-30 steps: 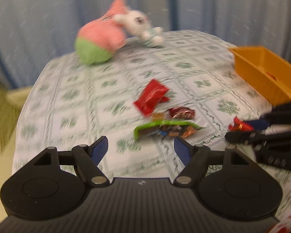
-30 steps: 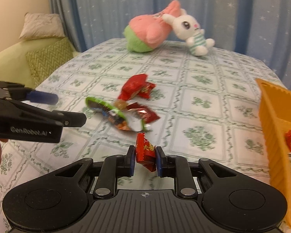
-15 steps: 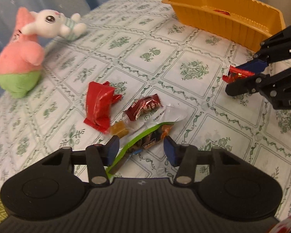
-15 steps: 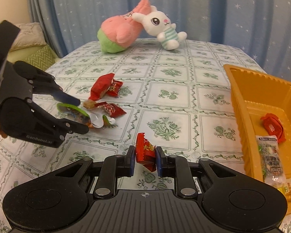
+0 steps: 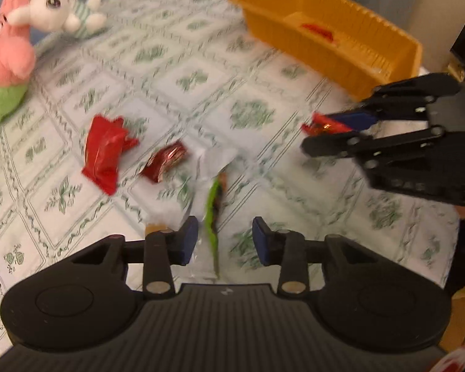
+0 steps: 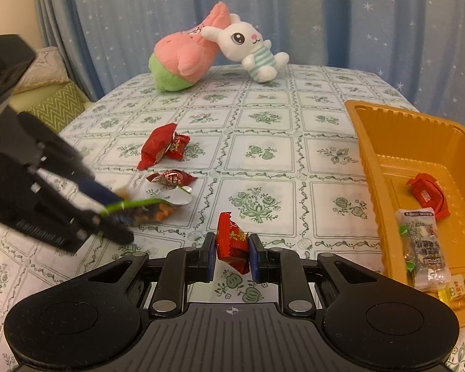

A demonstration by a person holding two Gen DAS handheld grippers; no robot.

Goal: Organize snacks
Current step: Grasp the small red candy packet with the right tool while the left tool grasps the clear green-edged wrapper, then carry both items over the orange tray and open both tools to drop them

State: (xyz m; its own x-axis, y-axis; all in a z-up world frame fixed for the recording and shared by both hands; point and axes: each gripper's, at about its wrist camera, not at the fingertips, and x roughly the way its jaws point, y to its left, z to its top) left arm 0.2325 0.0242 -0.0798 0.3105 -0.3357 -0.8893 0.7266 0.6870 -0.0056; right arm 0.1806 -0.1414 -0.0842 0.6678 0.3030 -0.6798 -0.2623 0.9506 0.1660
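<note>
My right gripper [image 6: 231, 249] is shut on a small red snack packet [image 6: 234, 241] and holds it above the tablecloth, left of the orange tray [image 6: 369, 152]; it also shows in the left wrist view [image 5: 331, 133]. My left gripper [image 5: 224, 237] is open, its fingers astride a green-edged snack packet [image 5: 213, 214] that stands on edge between them; in the right wrist view [image 6: 117, 214] the packet [image 6: 145, 206] lies between its fingertips. A large red packet [image 5: 104, 152] and a dark red candy [image 5: 167, 162] lie beyond it.
The tray holds a red candy [image 6: 427, 193] and a clear wrapped snack [image 6: 423, 245]. A pink and green plush [image 6: 183, 59] and a white bunny plush [image 6: 248, 46] sit at the table's far edge. A sofa with cushions [image 6: 59, 108] stands at the left.
My left gripper has moved down and forward over the green-edged packet, which now stands between its fingers. My right gripper has carried the red packet toward the tray.
</note>
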